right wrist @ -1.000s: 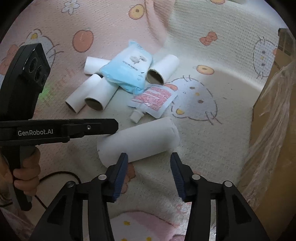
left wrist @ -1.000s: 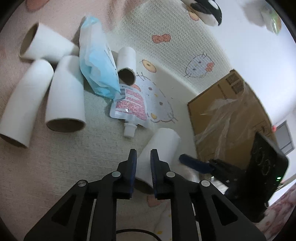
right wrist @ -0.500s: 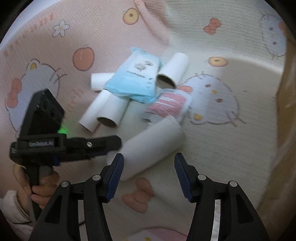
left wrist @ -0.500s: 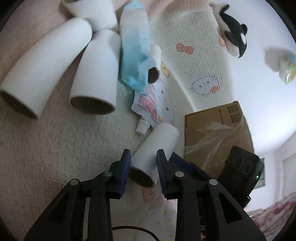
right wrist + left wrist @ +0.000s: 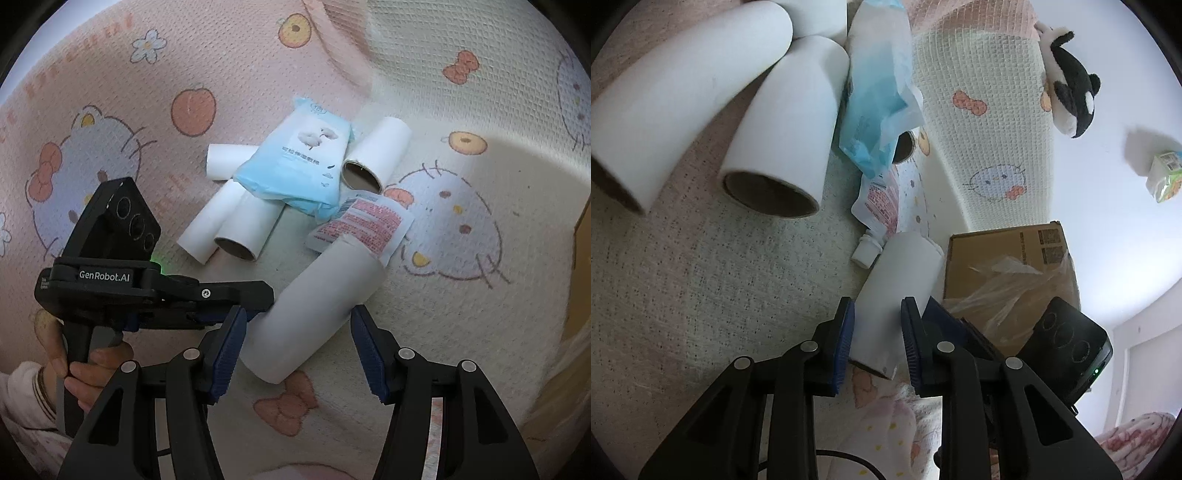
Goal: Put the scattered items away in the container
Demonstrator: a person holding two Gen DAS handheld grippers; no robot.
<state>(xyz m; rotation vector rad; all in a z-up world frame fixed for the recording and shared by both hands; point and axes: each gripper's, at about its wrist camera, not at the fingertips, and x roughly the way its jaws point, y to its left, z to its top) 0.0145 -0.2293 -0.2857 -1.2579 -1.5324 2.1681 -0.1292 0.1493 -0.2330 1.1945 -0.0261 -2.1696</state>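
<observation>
I have the nearest white paper roll [image 5: 314,314] lying on the printed blanket [image 5: 461,314], its long axis slanting from near-left to far-right in the right wrist view, the near end close to both tools. The left gripper [image 5: 875,343] straddles that near end, its blue ribbed pads [image 5: 844,339] alongside the roll; its jaws have just been closing a little, yet I cannot tell whether they press on it. The right gripper [image 5: 295,354] stands with jaws apart and has just been opening, the roll's near end between them with a clear gap at the right pad. Only the right view shows a hand [image 5: 92,369] on the left tool's handle and the printed face of the light-blue soft pack [image 5: 299,166]. Only the left view shows the brown cardboard box [image 5: 1008,266] lined with crinkled clear film just right of the roll, and beyond it a black-and-white plush toy [image 5: 1071,96]. Beyond the roll lie a flat red-printed spout pouch [image 5: 369,225] touching its far end, and more smooth white tubes [image 5: 236,229] with brown cardboard cores. The blanket is a coarse waffle weave, pink and cream.
</observation>
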